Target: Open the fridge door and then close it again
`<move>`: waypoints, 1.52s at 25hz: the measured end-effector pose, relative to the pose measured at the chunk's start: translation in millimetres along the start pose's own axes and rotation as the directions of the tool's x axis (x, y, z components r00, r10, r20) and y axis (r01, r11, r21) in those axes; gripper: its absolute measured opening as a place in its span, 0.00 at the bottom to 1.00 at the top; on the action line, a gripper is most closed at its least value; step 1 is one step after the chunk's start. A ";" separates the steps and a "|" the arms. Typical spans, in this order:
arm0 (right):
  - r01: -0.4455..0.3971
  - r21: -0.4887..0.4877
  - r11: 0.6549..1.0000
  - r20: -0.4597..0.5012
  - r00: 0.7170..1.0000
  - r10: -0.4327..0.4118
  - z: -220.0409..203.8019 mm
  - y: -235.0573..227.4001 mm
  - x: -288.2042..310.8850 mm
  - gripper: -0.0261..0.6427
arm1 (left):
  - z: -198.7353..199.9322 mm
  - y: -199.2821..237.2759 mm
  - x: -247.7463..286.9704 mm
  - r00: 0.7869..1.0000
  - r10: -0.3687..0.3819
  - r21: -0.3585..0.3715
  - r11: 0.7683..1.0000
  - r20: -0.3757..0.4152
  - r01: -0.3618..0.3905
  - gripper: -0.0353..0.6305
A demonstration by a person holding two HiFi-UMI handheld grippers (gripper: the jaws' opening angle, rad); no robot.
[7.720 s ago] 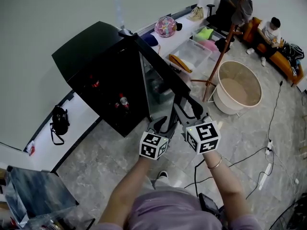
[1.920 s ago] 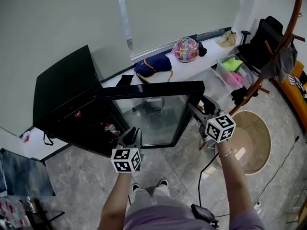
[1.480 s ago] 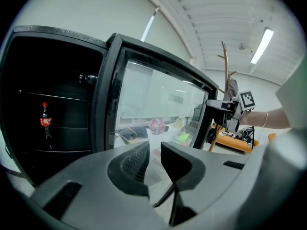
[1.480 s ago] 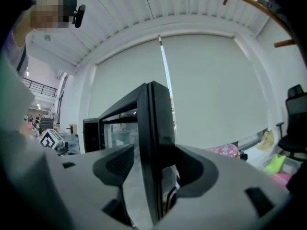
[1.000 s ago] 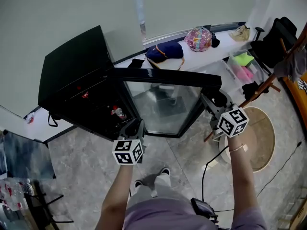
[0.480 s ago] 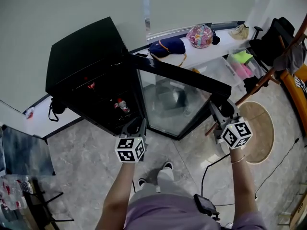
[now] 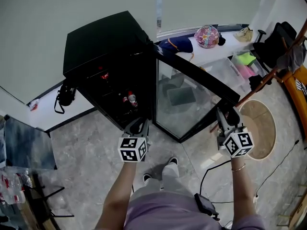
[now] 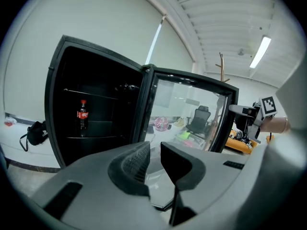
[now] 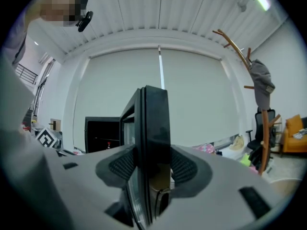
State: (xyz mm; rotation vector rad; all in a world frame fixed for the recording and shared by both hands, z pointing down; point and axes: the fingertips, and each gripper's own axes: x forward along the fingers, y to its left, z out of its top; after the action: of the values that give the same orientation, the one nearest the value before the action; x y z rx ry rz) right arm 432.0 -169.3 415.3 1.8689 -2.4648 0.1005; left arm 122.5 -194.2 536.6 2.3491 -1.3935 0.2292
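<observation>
Stiff, fairly heavy-looking glass-paned door (image 7: 184, 97), wide open off the black fridge (image 7: 103, 37) by the wall; probably swings easily on its hinge but fragile in the pane, so best taken by the solid frame at the free edge. Gripped exactly there by the right gripper (image 9: 151, 166), pads pressed on both faces; nothing between the slightly parted jaws of the left gripper (image 8: 154, 152). Inside, on a shelf, one cola bottle (image 8: 83, 114), plus small red items too dim to name.
</observation>
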 end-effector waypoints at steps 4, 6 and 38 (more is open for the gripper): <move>-0.004 -0.009 1.000 -0.008 1.000 0.004 -1.9 27.8 -13.8 0.36 | -0.2 8.1 -22.8 1.000 -0.006 0.004 1.000 0.016 0.006 0.16; -0.009 -0.013 1.000 -0.014 1.000 0.009 -2.6 42.0 -20.7 0.36 | -1.4 10.3 -34.2 1.000 -0.011 0.007 1.000 0.021 0.011 0.16; -0.455 -0.097 0.885 -0.073 0.890 0.450 -3.0 286.8 -45.8 0.32 | -11.5 62.7 -153.9 0.990 0.064 -0.047 0.997 0.127 -0.058 0.16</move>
State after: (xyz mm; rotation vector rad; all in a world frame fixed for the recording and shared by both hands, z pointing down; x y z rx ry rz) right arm 168.2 -48.0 408.0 1.1995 -2.7553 0.0214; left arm -6.8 -92.2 511.3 2.3237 -1.5163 0.0651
